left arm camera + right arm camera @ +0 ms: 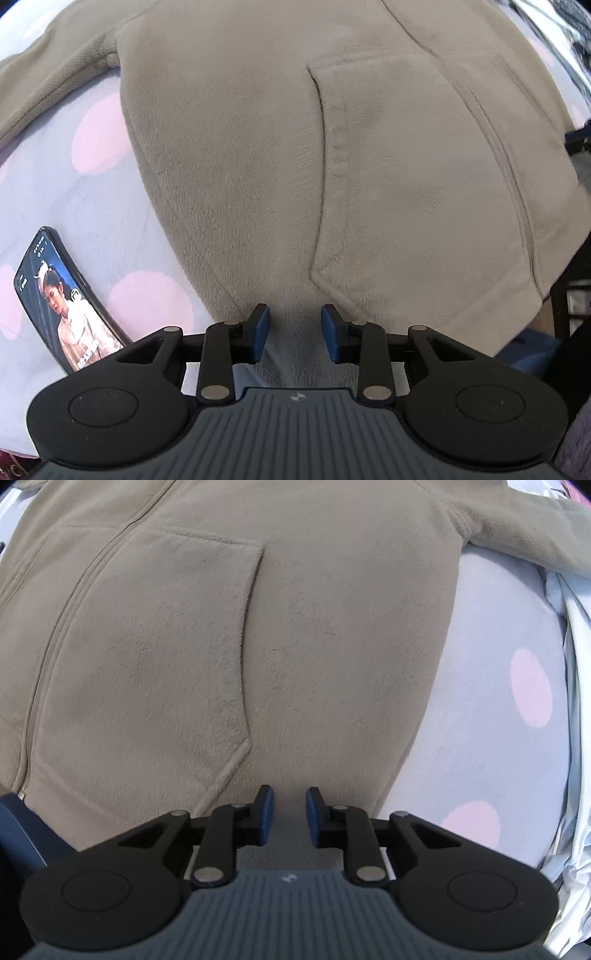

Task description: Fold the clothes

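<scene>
A beige fleece zip jacket lies spread flat, front up, on a grey sheet with pink dots. Its pocket is on the right in the left wrist view. My left gripper points down at the near hem, and fleece fills the gap between its blue pads. In the right wrist view the same jacket fills most of the picture, with one sleeve running off to the upper right. My right gripper is at the hem beside the other pocket, its pads closed narrowly on the fleece.
A phone with a lit screen lies on the sheet left of the jacket, close to my left gripper. Crumpled white bedding borders the dotted sheet on the right. Dark furniture stands past the bed's near edge.
</scene>
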Available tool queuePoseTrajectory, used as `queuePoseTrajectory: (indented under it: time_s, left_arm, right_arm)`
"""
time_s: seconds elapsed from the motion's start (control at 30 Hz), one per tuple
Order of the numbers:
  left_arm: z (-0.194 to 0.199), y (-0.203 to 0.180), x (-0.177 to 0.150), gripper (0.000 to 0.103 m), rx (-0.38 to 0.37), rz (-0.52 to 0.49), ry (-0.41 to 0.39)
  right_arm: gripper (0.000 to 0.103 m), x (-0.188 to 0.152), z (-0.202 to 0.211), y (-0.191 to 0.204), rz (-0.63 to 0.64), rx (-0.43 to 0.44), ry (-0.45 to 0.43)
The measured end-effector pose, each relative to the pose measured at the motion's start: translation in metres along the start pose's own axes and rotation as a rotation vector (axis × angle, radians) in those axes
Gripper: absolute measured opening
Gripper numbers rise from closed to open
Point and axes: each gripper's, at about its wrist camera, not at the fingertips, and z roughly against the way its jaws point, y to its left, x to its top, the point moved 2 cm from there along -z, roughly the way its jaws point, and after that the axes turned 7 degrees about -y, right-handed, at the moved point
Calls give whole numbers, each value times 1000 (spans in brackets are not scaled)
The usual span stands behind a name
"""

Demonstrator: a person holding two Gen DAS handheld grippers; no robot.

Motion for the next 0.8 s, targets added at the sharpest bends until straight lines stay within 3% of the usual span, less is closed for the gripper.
queuePoseTrajectory:
  time_s: [0.13, 0.2, 0.33, 0.43, 0.53, 0.67, 0.8]
  left_arm:
    - [5, 1, 1, 29, -16, -4, 41]
    - [17, 13, 5, 29, -58, 50, 10]
    - [53, 58, 19, 30, -79, 189, -132]
    - [82, 107, 26, 39, -31, 332, -261]
    - [103, 156, 32, 40, 16, 452, -358]
    - [111, 222, 38, 40, 65, 630, -468]
    - [105, 285, 33, 44, 108, 855, -570]
  right_arm:
    - [22, -4, 9, 3, -5, 2, 6]
    - [23, -1, 20, 2, -22, 9, -39]
    - [28, 15, 48, -3, -66, 10, -186]
    - [32, 31, 60, -3, -86, -3, -266]
    - [35, 47, 66, -2, -121, -25, -325]
    - [40, 66, 70, 8, -167, -73, -390]
    - [42, 90, 73, 5, -204, -69, -429]
